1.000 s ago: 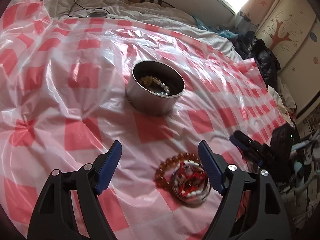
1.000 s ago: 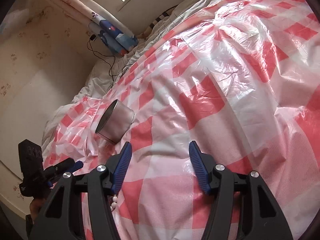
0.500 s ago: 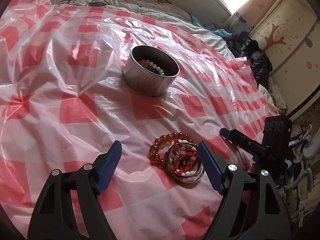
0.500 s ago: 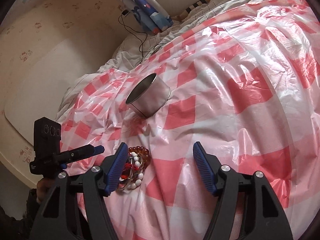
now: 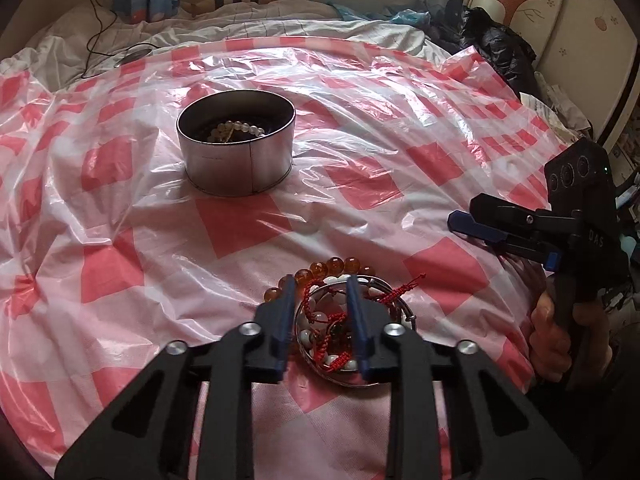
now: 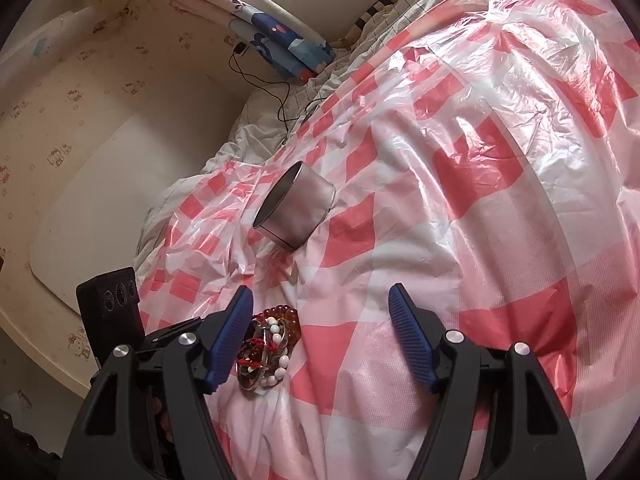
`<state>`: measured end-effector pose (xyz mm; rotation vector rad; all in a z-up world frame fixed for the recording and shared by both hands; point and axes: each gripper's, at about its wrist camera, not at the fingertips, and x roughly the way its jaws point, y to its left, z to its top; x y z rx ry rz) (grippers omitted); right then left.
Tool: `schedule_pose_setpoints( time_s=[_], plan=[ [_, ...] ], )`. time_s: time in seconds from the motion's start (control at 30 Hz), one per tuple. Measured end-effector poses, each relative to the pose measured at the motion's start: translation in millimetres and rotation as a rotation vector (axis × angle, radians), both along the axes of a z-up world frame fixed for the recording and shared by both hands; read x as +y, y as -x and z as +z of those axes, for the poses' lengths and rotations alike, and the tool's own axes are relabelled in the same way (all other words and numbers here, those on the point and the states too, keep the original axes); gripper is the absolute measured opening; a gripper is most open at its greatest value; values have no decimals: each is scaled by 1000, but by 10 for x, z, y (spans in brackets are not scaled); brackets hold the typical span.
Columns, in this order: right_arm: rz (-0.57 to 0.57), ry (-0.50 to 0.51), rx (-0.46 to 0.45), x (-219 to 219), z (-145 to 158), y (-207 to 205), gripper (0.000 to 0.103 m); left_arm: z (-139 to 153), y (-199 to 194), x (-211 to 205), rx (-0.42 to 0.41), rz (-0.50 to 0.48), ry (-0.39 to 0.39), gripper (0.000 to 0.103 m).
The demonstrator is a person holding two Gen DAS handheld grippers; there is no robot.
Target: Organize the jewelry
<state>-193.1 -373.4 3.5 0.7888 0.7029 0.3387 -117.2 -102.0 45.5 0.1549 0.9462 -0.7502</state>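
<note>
- The left gripper (image 5: 320,316), black with blue pads, is lowered over a heap of jewelry on the red-and-white checked plastic sheet (image 5: 240,232); its jaws have just been closing and stand narrow around part of the heap, though whether the pads press on it cannot be told.
- The heap is made up of an amber bead bracelet (image 5: 340,266), a white bead bracelet with red cord (image 5: 320,320) and a thin silver bangle (image 5: 404,312), lying together.
- A round silver metal tin (image 5: 236,148) is seen well beyond the heap, with a pale bead bracelet (image 5: 240,128) inside it.
- The right gripper (image 6: 320,336) is held with its jaws spread wide and nothing between them; the heap lies just beside its left pad.
</note>
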Motion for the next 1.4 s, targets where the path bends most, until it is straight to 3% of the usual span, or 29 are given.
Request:
schedule_pose_setpoints(
  time_s=[0.2,0.27,0.43,0.57,0.7,0.8,1.0,1.33,1.4],
  plan=[
    [0,-8,-3,-15,2,10,68,-5,-25,68,11,28,14,2],
    [0,-7,-2,-15,1,9,68,7,-48,111,25,36,38,2],
    [0,-10,-3,-22,-4,-4,68,127,-144,324,85,59,229,2],
    [0,-15,-5,-27,-4,9,68,308,-194,553,51,101,370,2],
    [1,-15,-5,-23,-2,15,69,426,-233,739,27,154,451,2],
    [6,4,0,2,18,6,71,447,-259,815,18,193,465,2],
    [87,167,-2,296,229,-31,75,437,-299,895,24,234,468,2],
    [405,554,-55,1281,530,-156,74,416,-321,902,42,238,467,2],
    [471,608,-62,1442,529,-207,64,415,-322,906,42,239,470,2]
  ],
)
